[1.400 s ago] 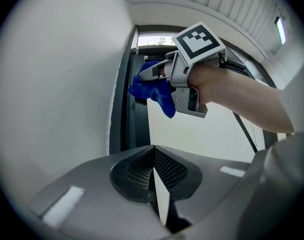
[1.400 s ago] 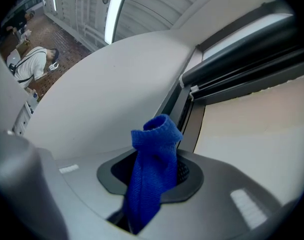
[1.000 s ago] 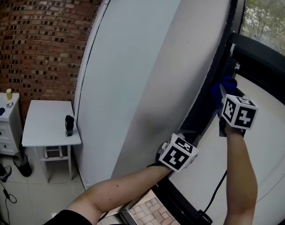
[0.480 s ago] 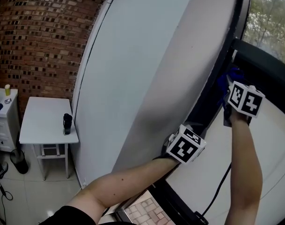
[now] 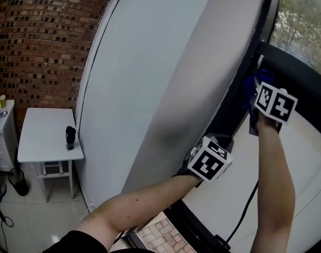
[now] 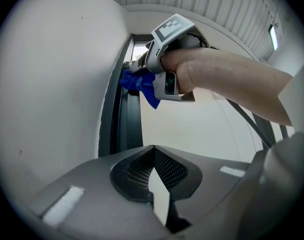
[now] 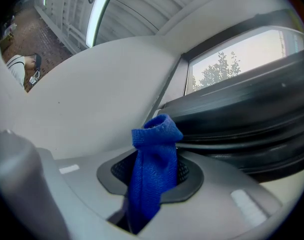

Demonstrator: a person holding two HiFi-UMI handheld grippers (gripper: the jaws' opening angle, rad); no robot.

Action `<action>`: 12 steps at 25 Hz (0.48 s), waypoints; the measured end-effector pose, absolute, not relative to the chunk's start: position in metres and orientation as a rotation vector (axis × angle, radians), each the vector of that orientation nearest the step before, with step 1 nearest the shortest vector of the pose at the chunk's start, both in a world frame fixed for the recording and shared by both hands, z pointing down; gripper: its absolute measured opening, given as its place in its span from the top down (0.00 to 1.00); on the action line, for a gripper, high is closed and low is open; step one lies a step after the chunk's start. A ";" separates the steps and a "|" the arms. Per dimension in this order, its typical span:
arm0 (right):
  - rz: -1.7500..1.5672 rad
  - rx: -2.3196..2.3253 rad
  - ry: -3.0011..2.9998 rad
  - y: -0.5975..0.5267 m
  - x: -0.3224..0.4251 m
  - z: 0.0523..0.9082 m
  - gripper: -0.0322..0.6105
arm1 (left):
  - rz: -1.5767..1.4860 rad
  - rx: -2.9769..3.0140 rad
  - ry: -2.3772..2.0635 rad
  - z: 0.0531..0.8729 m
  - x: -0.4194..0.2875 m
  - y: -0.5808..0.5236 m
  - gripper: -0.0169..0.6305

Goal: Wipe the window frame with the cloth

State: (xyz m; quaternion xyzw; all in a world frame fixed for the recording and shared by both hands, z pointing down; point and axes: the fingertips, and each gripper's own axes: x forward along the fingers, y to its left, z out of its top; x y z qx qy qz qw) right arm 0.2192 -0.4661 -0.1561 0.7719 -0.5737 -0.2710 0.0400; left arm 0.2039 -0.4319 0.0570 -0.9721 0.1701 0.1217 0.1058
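Blue cloth (image 7: 154, 146) clamped in right tongs (image 7: 151, 180), tip at the dark window frame (image 7: 241, 126), which runs lengthwise ahead. Left tongs (image 6: 152, 181) clenched empty, lower down.

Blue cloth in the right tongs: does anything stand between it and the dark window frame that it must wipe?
Nothing visible does. The right tongs are shut on the blue cloth, whose free end sits right at the dark window frame, with no object between them.

Head and gripper views all face window frame (image 5: 235, 107).
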 end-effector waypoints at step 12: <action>-0.850 2.331 -1.867 -0.451 0.214 -0.132 0.77 | 0.351 -2.882 0.513 0.096 0.176 -0.418 0.99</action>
